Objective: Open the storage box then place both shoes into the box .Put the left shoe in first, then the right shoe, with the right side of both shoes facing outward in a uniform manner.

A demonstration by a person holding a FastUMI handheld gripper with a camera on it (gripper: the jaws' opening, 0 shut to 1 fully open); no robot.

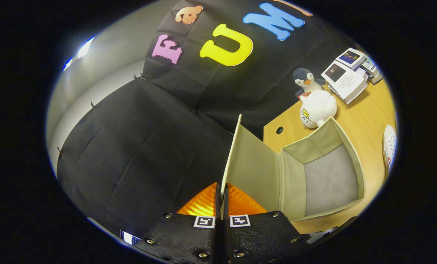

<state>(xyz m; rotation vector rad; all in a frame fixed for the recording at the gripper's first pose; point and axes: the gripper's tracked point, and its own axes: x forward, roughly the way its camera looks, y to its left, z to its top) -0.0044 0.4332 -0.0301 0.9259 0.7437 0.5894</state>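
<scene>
Beige fabric, thin and floppy, makes up the lid flap [253, 165] that my gripper [222, 205] has clenched at its free edge, both fingers pressing on it. The flap stands upright beside the open beige fabric storage box [354, 157] on the pale wooden table [365, 117]. I judge it light and bendy, best held near the edge. A white canvas shoe [389, 146] lies beyond the box. I cannot read any writing on it.
</scene>
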